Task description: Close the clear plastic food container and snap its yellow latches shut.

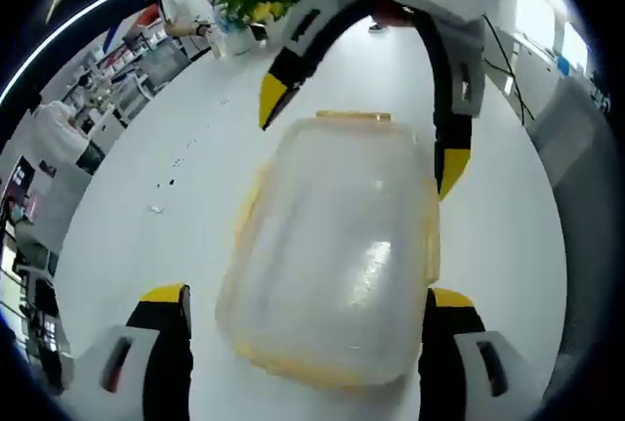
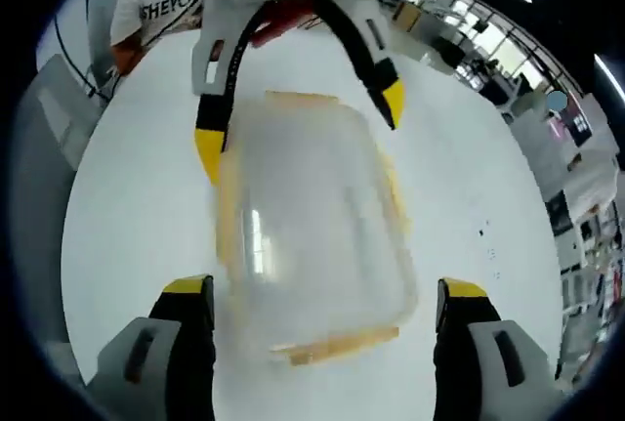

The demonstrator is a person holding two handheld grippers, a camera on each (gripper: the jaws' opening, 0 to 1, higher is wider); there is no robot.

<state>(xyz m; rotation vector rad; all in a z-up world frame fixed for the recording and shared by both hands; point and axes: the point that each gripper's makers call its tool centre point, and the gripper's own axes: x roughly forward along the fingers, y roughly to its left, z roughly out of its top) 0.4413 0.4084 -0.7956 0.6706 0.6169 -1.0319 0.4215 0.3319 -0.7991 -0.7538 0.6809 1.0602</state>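
One clear container [image 1: 332, 255] (lid on) sits between two wide-spread tongs, left [image 1: 308, 306] and right [image 2: 327, 301].

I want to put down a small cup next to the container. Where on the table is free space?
The white table is bare along both long sides of the clear container. Its two short ends are crowded: the left gripper stands at one and the right gripper at the other, each with jaws open.

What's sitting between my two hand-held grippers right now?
The clear food container, lid on, lies on the white table between the open left hand-held gripper and the open right one facing it. The right gripper view shows the same.
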